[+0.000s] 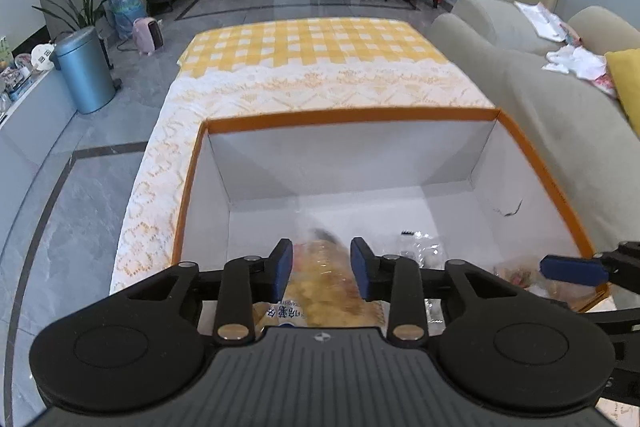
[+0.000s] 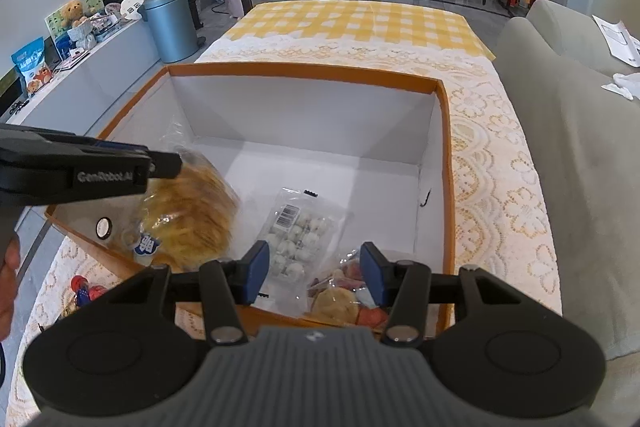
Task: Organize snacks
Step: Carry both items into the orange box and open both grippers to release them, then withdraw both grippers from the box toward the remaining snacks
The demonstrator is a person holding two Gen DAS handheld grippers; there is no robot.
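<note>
The left gripper (image 1: 321, 269) is pinching a clear bag of yellow chips (image 1: 320, 291) between its two blue pads (image 1: 282, 267). The bag is hanging over the near left part of the box (image 1: 352, 115), and it looks blurry. From the right wrist camera, the left gripper (image 2: 168, 163) is reaching in from the left, and the bag of yellow chips (image 2: 192, 223) is hanging under its tip, just above the box's near left wall. The bag is puffy, with a blue and white label near its bottom.

The right gripper (image 2: 312, 275) is spread wide and is holding nothing. It is hovering over the near edge of the box (image 2: 304, 75). In the left wrist camera only one blue pad of the right gripper (image 1: 572, 269) is showing, at the right edge of the box.

The box is big and open, white inside with an orange rim. Two more snacks are lying on its floor. A clear pack of small white balls (image 2: 298, 235) is lying flat near the middle. A clear pack of mixed snacks (image 2: 344, 299) is lying in the near right corner, right below the right gripper. The two packs are just beside each other.

The box is sitting on a table with a white lace cloth (image 2: 492, 163). A yellow checked cloth (image 2: 360, 23) is covering the far end of the table. A small red and blue thing (image 2: 86, 291) is lying on the lace outside the box, near its left corner. A grey sofa (image 2: 580, 147) is standing beside the table on the right.
</note>
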